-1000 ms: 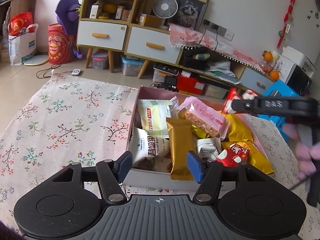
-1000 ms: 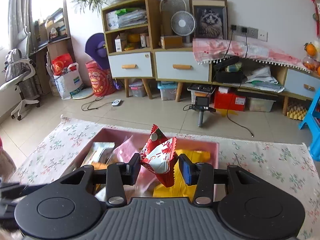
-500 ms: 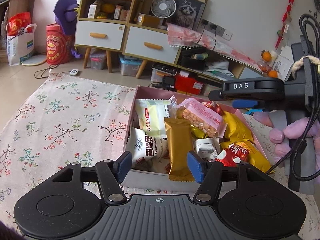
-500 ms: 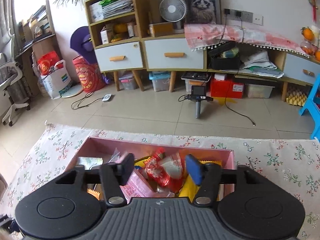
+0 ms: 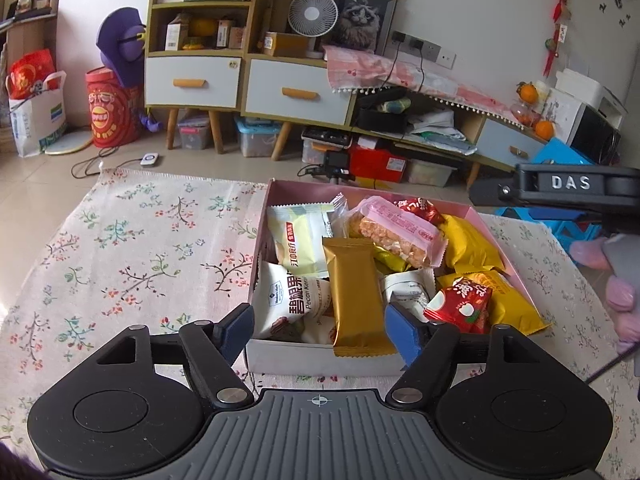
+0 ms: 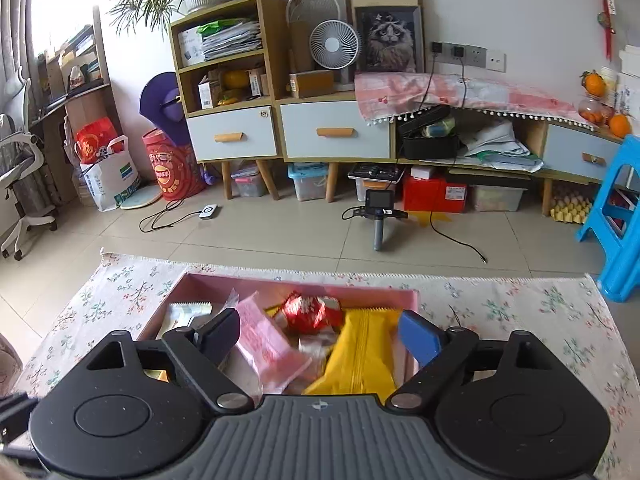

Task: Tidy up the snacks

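A pink box (image 5: 276, 194) (image 6: 408, 298) full of snack packets sits on the flowered cloth. Inside lie a gold packet (image 5: 356, 296), a pink packet (image 5: 394, 230) (image 6: 264, 340), yellow packets (image 5: 468, 244) (image 6: 362, 356) and red packets (image 5: 460, 306) (image 6: 310, 310). My left gripper (image 5: 318, 336) hovers at the box's near wall, its jaws opening, with the gold packet's end lying between them, not pinched. My right gripper (image 6: 320, 334) hangs above the box, its jaws opening, nothing gripped; the red packet rests in the box beyond them. Its body (image 5: 572, 190) shows at the left wrist view's right edge.
The flowered cloth (image 5: 120, 248) spreads left of the box. Beyond the table are drawer cabinets (image 6: 280, 132), a small fan (image 6: 334, 46), a tripod device (image 6: 378, 208) on the floor and a blue stool (image 6: 618, 216). A gloved hand (image 5: 616, 280) holds the right gripper.
The right gripper let go of the red packet, which dropped into the box, and its jaws spread wide. The left gripper's jaws widened slightly. The right gripper drew back to the right.
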`<state>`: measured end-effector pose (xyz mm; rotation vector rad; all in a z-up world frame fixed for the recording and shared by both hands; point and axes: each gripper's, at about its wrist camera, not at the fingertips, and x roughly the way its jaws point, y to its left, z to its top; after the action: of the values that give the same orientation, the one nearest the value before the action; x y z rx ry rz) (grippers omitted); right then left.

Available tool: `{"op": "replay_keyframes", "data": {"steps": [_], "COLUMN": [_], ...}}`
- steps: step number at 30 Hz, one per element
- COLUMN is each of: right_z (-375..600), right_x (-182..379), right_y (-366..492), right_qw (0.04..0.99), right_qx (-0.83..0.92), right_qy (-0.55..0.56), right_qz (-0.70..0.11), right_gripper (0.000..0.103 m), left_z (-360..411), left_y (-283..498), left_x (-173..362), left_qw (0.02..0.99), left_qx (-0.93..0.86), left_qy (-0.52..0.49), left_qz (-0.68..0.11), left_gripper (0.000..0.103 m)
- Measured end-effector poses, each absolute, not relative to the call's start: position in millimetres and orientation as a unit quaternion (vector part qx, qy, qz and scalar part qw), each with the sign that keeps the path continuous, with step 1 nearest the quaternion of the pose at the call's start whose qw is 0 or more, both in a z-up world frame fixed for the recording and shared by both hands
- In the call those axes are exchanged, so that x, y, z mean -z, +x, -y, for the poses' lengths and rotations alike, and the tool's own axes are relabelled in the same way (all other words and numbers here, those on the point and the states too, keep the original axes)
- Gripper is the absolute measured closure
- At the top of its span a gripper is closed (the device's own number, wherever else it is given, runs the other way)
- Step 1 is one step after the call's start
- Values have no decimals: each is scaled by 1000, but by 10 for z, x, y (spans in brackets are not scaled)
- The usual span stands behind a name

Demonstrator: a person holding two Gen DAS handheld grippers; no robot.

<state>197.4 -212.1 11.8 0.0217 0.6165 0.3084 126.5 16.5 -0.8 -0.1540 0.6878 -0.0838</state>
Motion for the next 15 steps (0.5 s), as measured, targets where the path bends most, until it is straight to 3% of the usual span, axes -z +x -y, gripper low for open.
{"op": "replay_keyframes", "data": {"steps": [15], "right_z": [2266], "right_x": [-78], "right_y": [1193], "right_qw": [943], "right_qx": [-129], "right_qy": [20], "right_qz": [-308], "right_gripper": [16], "left_z": [-222], "left_y": [791], "left_x": [-99], "left_qw": [933], "left_qx": [19], "left_qy": [-52], "left_qz": [-355], "left_gripper": [12]}}
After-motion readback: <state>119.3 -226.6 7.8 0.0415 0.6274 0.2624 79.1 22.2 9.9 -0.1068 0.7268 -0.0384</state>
